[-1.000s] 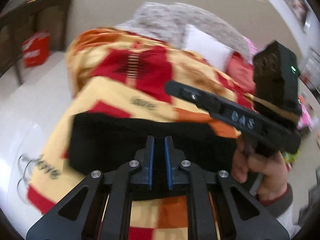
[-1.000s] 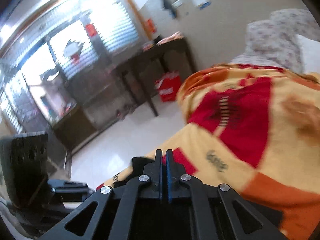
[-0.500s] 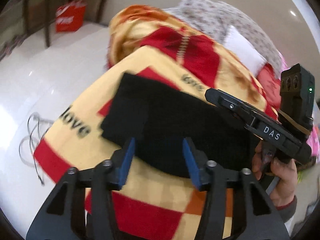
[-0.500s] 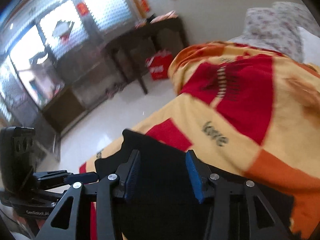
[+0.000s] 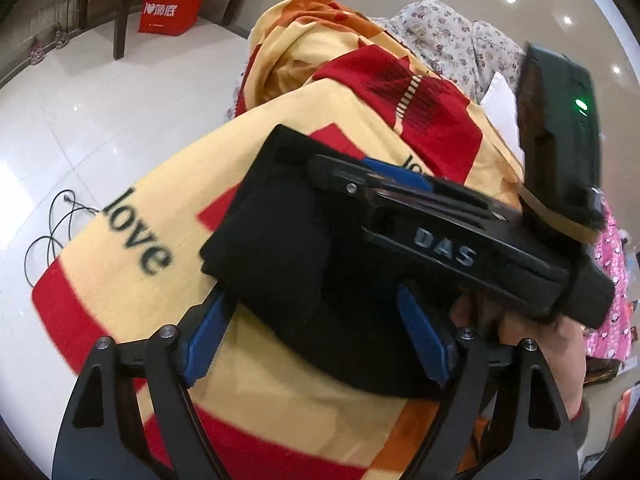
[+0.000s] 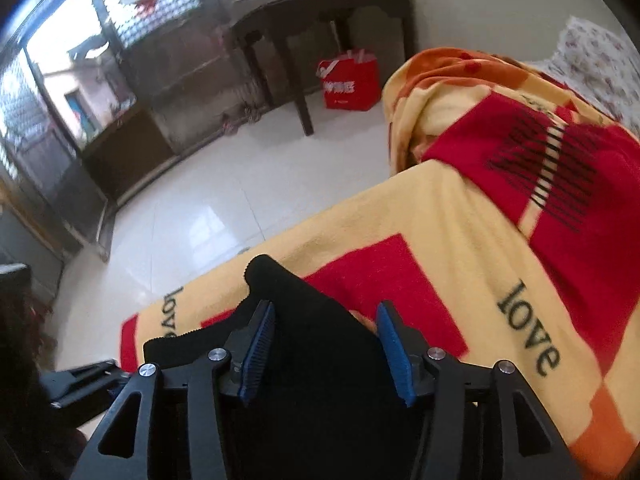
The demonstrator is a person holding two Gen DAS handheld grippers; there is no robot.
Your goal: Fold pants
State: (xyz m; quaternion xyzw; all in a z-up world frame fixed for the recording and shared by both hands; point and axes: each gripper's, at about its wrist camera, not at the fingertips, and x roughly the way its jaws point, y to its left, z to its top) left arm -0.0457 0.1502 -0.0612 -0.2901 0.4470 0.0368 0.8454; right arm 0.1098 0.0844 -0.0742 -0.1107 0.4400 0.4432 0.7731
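Observation:
The black pants [image 5: 288, 248] lie folded in a compact stack on the yellow and red blanket [image 5: 168, 208]. My left gripper [image 5: 316, 336] is open, its blue pads either side of the stack's near edge, not touching cloth. The right gripper [image 5: 384, 176] shows from the side in the left wrist view, held over the pants. In the right wrist view my right gripper [image 6: 328, 348] is open above the black pants [image 6: 304, 312], which lie on the blanket [image 6: 460, 248]. Whether its pads touch the cloth is unclear.
The blanket covers a bed whose left edge drops to a white tiled floor [image 5: 80, 120]. A black cable [image 5: 52, 228] lies on the floor. A red bag [image 6: 350, 84] stands under a dark table [image 6: 304, 20]. A floral pillow [image 5: 448, 44] lies at the far end.
Both grippers were shut on the pants a second ago. They have opened, let the cloth drop into a folded stack, and drawn back a little.

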